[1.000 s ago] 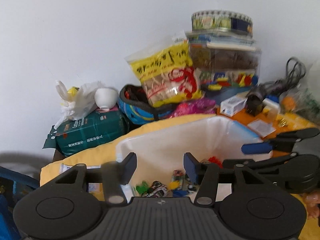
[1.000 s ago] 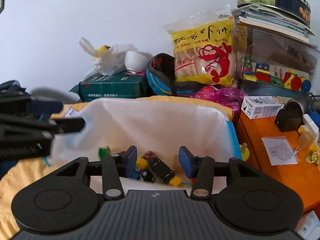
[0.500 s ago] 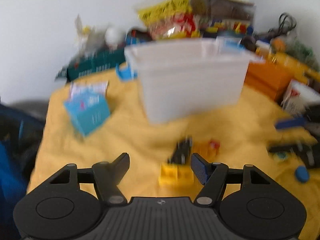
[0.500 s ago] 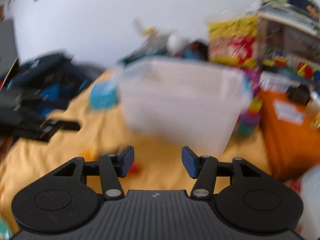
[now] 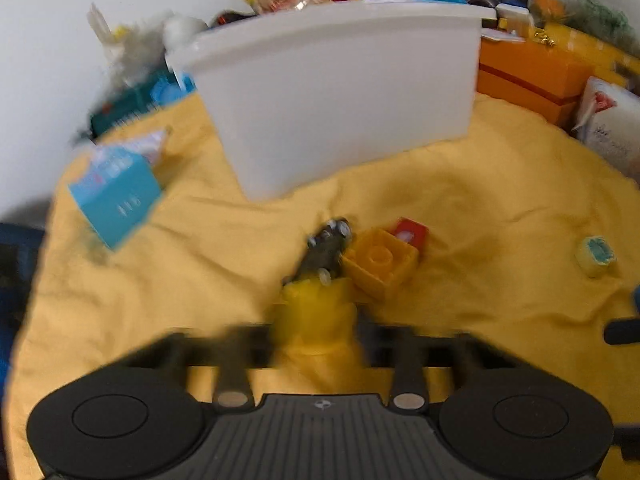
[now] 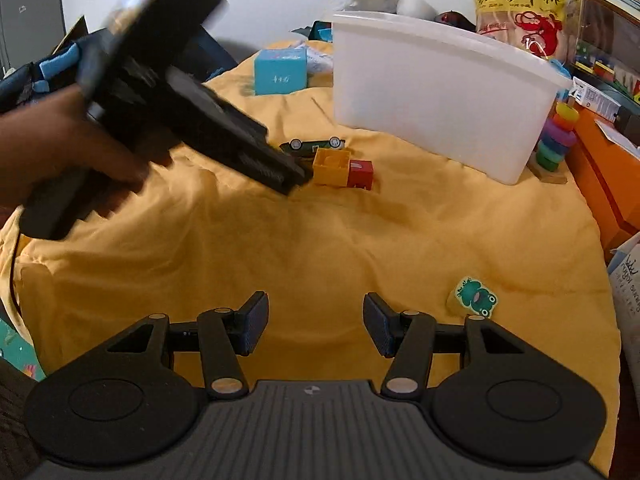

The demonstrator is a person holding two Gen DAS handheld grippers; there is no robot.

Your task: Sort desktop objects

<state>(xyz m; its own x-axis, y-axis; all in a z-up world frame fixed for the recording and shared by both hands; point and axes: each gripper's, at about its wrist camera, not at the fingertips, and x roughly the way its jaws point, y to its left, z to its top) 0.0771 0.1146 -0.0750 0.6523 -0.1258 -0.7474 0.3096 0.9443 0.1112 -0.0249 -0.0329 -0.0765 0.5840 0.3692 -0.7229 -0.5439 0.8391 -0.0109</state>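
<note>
Left hand-held gripper point(image 5: 316, 320): lower centre of the left wrist view, blurred. Its jaws had just been closing and stood clamped on a yellow block point(image 5: 314, 312) between them.
Left hand-held gripper, right wrist view: entered from the upper left, carried by a hand point(image 6: 60, 148); its tip sat at the toy cluster in the upper centre of the frame.
Right hand-held gripper point(image 6: 316, 330): lower centre of the right wrist view. Fingers apart, nothing between them; only yellow cloth point(image 6: 320, 240) showed in the gap.
Toy car point(image 5: 326, 246): dark, lying on the cloth just beyond the gripped block, in the centre of the left wrist view.
Orange brick point(image 5: 380, 262): just right of the toy car, touching a red brick point(image 5: 410, 234) behind it.
White bin point(image 5: 340, 92): upper centre of the left wrist view, standing on the cloth behind the toy cluster.
Frog piece point(image 6: 474, 296): green, lower right of the right wrist view, near the right finger but apart from it.
Blue box point(image 6: 281, 71): upper centre-left of the right wrist view, left of the bin.
Ring stacker point(image 6: 558, 140): right of the bin, at the right edge.
Worktop: covered by the yellow cloth.
</note>
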